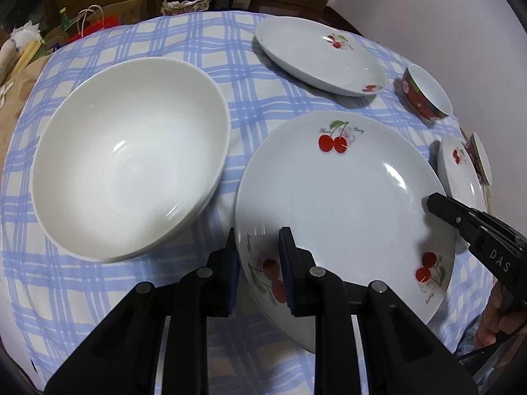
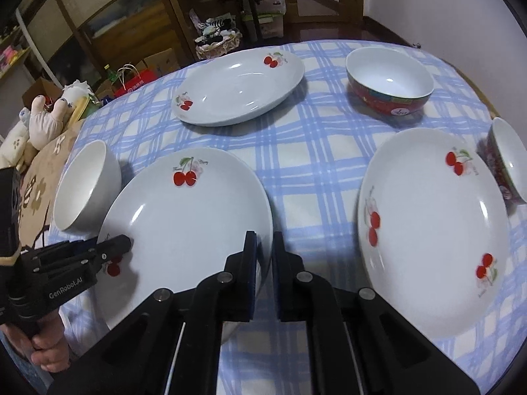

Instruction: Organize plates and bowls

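Left wrist view: the cherry plate (image 1: 342, 197) near the tablecloth's (image 1: 250, 98) front edge is held on its rim by the left gripper (image 1: 257, 263) and right gripper (image 2: 263, 263), so it must next be lifted evenly onto another plate.
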`<action>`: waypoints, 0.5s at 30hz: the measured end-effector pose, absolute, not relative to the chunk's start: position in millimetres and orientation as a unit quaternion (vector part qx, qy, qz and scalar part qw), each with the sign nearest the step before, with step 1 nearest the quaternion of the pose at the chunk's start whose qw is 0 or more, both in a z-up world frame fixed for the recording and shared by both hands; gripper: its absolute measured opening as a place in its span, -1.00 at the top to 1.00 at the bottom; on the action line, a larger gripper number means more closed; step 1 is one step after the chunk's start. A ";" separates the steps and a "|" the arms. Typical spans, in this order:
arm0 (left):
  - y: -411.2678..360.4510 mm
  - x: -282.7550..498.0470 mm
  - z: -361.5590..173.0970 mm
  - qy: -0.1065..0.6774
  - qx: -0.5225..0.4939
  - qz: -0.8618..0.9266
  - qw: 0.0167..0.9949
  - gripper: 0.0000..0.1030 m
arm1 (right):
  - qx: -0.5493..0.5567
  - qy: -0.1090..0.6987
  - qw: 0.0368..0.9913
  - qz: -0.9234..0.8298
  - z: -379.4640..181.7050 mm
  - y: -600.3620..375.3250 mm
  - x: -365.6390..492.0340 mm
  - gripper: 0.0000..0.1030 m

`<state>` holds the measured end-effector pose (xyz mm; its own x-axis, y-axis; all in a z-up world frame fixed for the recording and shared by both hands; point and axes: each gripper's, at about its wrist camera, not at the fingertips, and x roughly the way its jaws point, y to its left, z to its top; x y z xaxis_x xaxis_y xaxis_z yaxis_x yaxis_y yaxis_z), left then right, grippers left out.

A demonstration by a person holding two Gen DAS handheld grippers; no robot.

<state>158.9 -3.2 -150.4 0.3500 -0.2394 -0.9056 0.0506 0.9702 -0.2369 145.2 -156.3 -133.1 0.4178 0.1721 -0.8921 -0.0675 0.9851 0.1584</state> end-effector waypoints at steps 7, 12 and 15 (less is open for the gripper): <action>-12.9 145.7 -144.7 0.566 -0.082 -0.117 0.812 0.59 | 0.049 0.536 0.841 0.053 -123.9 -166.1 124.2 0.82; -24.6 133.8 -137.3 0.564 -0.064 -0.141 0.811 0.59 | 0.051 0.542 0.838 0.036 -116.0 -175.1 108.0 0.82; -31.2 124.5 -132.8 0.562 -0.048 -0.146 0.813 0.59 | 0.051 0.545 0.836 0.026 -114.8 -177.8 96.9 0.81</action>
